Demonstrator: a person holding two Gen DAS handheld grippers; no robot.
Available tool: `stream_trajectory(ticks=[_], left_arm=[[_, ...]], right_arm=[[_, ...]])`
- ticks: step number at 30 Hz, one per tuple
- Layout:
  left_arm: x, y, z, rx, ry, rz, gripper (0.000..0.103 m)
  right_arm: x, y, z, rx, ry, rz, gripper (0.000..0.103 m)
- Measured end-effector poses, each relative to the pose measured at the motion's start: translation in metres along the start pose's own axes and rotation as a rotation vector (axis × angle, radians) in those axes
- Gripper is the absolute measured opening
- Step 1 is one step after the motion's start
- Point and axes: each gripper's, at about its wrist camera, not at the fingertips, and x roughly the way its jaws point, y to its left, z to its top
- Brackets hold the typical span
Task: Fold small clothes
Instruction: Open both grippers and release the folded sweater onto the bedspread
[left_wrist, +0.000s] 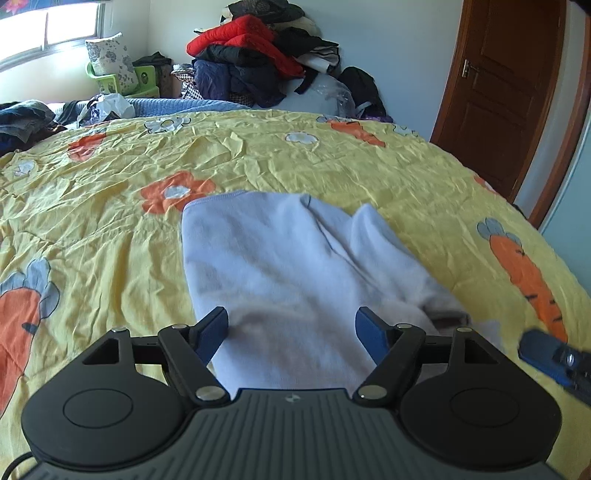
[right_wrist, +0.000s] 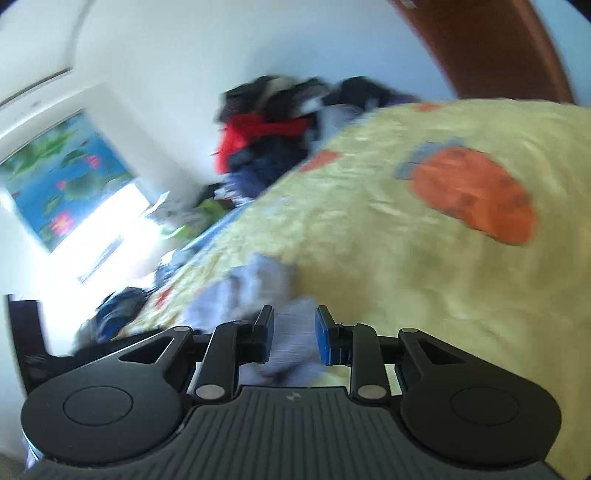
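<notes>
The left hand-held gripper (left_wrist: 291, 334) hangs over the near part of a pale lilac garment (left_wrist: 280, 266), its blue pads spread wide on either side of the cloth and pressing on nothing. The garment lies on the bed, on a yellow sheet (left_wrist: 110, 206) printed with carrots and flowers. It looks partly folded: a stitched hem runs along the far edge and one flap lies doubled over on the right.

It looks like thin, fleecy knit: light, limp and not at all fragile, so it should sag and drape wherever it is lifted, and a single layer could slide off the one beneath. A corner or the stitched hem would likely give the firmest hold; a pinch in the middle would only bunch it.

At the right, the right hand-held gripper (right_wrist: 293, 338) shows its pads slightly apart; its view is blurred. Lilac cloth lies between and below them, but they do not seem to press on it.
</notes>
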Motion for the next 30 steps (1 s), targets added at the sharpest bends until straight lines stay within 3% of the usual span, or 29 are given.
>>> stream_trajectory(ticks=[4, 8, 12, 15, 21, 25, 30], left_arm=[[-0.002, -0.003, -0.015, 0.022, 0.008, 0.022, 0.083], [-0.004, -0.004, -0.025, 0.043, 0.002, 0.028, 0.083], [-0.010, -0.003, -0.023, 0.030, -0.017, 0.027, 0.083], [-0.013, -0.004, -0.024, 0.022, -0.022, 0.025, 0.083], [-0.012, -0.006, -0.030, 0.021, -0.016, 0.037, 0.083], [-0.013, -0.005, -0.031, 0.010, -0.013, 0.034, 0.083], [-0.013, -0.006, -0.034, 0.024, -0.024, 0.042, 0.085]], right_arm=[[0.027, 0.017, -0.006, -0.054, 0.103, 0.047, 0.029], [0.036, 0.018, -0.017, -0.116, 0.168, -0.057, 0.029], [0.023, 0.023, -0.019, -0.146, 0.122, -0.099, 0.029], [0.023, 0.034, -0.011, -0.182, 0.067, -0.069, 0.029], [0.057, 0.052, 0.000, -0.172, 0.126, 0.065, 0.029], [0.077, 0.052, -0.007, -0.162, 0.188, 0.019, 0.029], [0.074, 0.040, -0.015, -0.139, 0.201, -0.017, 0.027]])
